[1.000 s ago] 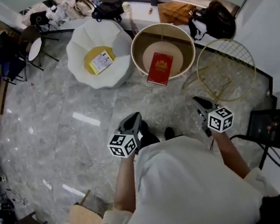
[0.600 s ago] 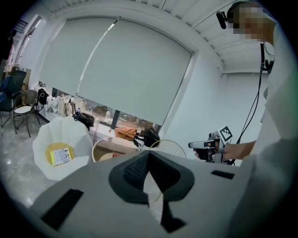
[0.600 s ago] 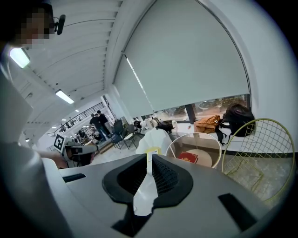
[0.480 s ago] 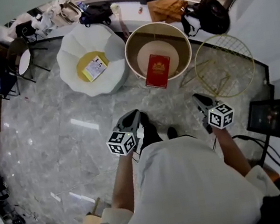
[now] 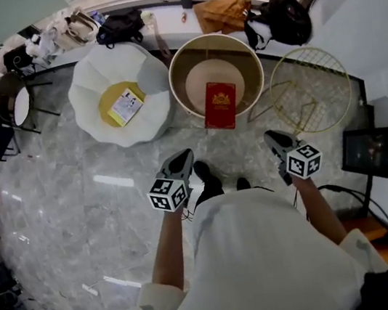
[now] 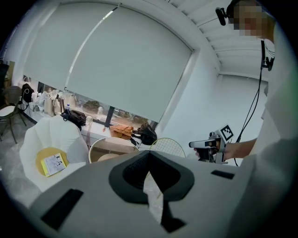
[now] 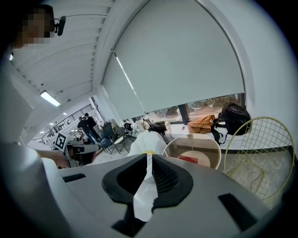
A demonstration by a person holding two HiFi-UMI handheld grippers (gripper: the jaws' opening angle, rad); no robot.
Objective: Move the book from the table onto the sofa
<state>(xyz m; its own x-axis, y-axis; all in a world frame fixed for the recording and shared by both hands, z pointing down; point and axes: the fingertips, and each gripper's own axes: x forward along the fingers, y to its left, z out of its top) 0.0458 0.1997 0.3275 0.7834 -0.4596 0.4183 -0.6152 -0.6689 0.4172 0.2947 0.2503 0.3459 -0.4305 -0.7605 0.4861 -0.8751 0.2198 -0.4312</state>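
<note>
A red book (image 5: pixel 220 105) lies on the round beige-rimmed table (image 5: pixel 181 71), its near end sticking over the rim; it also shows in the right gripper view (image 7: pixel 187 159). Left of the table stands the white petal-shaped sofa (image 5: pixel 105 128) with a yellow cushion (image 5: pixel 112 98) and a booklet (image 5: pixel 125 106) on it. My left gripper (image 5: pixel 179 166) and right gripper (image 5: pixel 274 143) are held in front of the person, well short of the table, both shut and empty. The left gripper's jaws (image 6: pixel 150 157) point between the sofa (image 6: pixel 51 139) and the table (image 6: pixel 111 145). The right gripper's jaws (image 7: pixel 149 159) point at the table (image 7: pixel 205 142).
A gold wire hoop frame (image 5: pixel 312 90) stands right of the table. A black backpack (image 5: pixel 287 17) and a tan bag (image 5: pixel 226 14) lie on the window ledge behind. A dark screen (image 5: pixel 385 154) sits at the far right, and chairs (image 5: pixel 20 106) at the left. The floor is grey marble.
The person has walked toward the table and sofa, carrying both grippers forward. Both grippers stay shut and empty. The book has not moved on the table.
</note>
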